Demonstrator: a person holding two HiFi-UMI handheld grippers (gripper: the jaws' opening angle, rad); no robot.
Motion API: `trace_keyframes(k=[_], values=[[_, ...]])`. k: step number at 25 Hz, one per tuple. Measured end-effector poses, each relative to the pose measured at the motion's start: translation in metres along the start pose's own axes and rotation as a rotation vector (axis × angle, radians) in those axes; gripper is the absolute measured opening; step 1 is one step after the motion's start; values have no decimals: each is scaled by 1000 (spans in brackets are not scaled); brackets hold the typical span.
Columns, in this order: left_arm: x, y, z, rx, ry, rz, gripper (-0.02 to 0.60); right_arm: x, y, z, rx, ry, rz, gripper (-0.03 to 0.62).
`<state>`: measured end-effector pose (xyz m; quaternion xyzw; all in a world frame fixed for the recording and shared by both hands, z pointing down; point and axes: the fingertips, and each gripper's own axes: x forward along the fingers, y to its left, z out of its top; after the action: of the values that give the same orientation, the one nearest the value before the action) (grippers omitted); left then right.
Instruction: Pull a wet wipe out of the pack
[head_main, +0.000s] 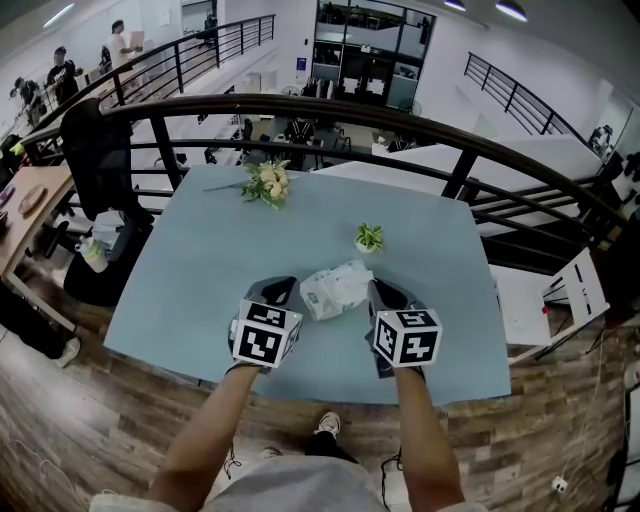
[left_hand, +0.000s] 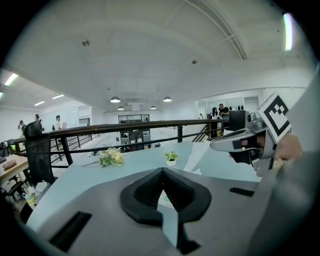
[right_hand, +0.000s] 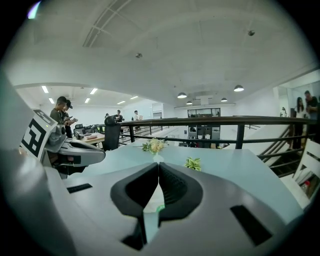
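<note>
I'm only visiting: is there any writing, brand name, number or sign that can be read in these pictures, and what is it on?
Nothing here can be read as text.
Wipe pack: its print is too blurred to read.
Blue sign on the far wall: too small to read.
Left marker cube and right marker cube: black-and-white square patterns only, no letters or numbers.

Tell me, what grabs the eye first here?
The left tool and right tool, each topped with a black-and-white marker cube, flank a white wet wipe pack near the front of a pale blue table. Behind it are a small potted plant and a flower bouquet.
</note>
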<state>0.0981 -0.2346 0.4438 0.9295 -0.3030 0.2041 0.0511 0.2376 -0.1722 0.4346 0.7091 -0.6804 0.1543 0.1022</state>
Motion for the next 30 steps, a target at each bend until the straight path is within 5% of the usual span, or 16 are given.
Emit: trace_keyframes(k=[30], values=[[-41,-5,6,29,-48,-16,-8,-57,11,31,21,-141,-76,8]])
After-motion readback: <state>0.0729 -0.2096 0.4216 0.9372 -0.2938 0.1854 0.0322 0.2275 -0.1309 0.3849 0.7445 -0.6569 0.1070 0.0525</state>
